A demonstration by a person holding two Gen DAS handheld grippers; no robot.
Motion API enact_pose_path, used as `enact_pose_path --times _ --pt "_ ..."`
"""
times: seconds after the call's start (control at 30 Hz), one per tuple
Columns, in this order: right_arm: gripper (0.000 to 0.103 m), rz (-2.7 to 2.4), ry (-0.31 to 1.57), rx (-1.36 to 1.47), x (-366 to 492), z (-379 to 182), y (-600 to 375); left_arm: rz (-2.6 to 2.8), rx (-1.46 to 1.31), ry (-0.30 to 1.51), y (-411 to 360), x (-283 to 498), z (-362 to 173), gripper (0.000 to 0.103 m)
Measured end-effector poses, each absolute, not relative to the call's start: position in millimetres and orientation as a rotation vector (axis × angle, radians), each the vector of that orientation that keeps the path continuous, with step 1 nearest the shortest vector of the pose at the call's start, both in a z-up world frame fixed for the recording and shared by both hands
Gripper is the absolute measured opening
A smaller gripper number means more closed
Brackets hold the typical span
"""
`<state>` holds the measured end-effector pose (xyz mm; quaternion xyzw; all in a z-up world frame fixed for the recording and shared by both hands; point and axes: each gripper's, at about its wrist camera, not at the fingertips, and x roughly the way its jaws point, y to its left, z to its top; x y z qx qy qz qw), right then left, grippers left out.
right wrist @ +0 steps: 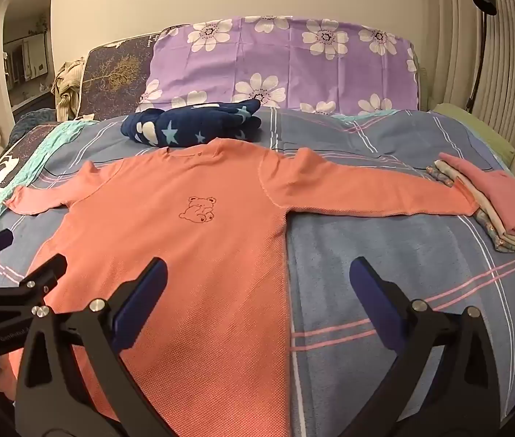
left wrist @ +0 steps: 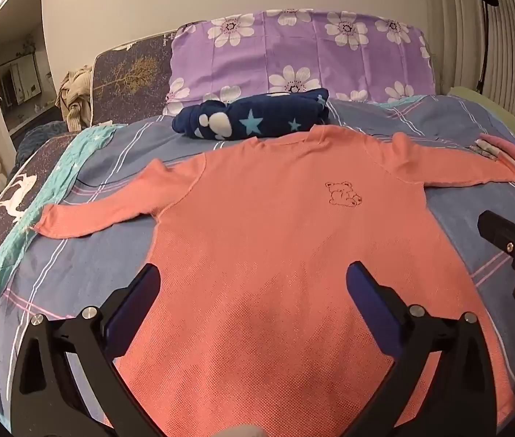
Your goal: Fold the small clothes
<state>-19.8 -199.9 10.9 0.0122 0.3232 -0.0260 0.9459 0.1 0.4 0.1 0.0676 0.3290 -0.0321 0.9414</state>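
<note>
A coral long-sleeved shirt (left wrist: 257,225) with a small bear outline lies flat and face up on the bed, both sleeves spread out; it also shows in the right wrist view (right wrist: 191,240). My left gripper (left wrist: 253,284) is open and empty, hovering over the shirt's lower body. My right gripper (right wrist: 257,284) is open and empty, straddling the shirt's right side edge near the hem. The right gripper shows at the right edge of the left wrist view (left wrist: 512,244); the left gripper shows at the left edge of the right wrist view (right wrist: 10,276).
A stack of folded clothes (right wrist: 501,211) lies at the right, touching the right sleeve cuff. A navy star-print bundle (left wrist: 253,116) lies behind the collar. A purple flowered pillow (left wrist: 301,54) stands at the headboard. The blue plaid bedspread (right wrist: 403,273) covers the bed.
</note>
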Motion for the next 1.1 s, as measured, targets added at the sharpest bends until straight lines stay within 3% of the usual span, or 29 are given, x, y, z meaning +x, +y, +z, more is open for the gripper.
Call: enact_pose_path --times 0.73,1.1 --pt "0.101 -0.074 0.641 0.015 -27.0 6.8 -199.2 -0.141 0.14 0.773 4.6 1.2 -22.5 0.102" --pt "0.101 -0.081 0.637 0.019 -25.4 7.6 -202.2 -0.148 0.147 0.737 1.6 -5.5 -22.0 0.098"
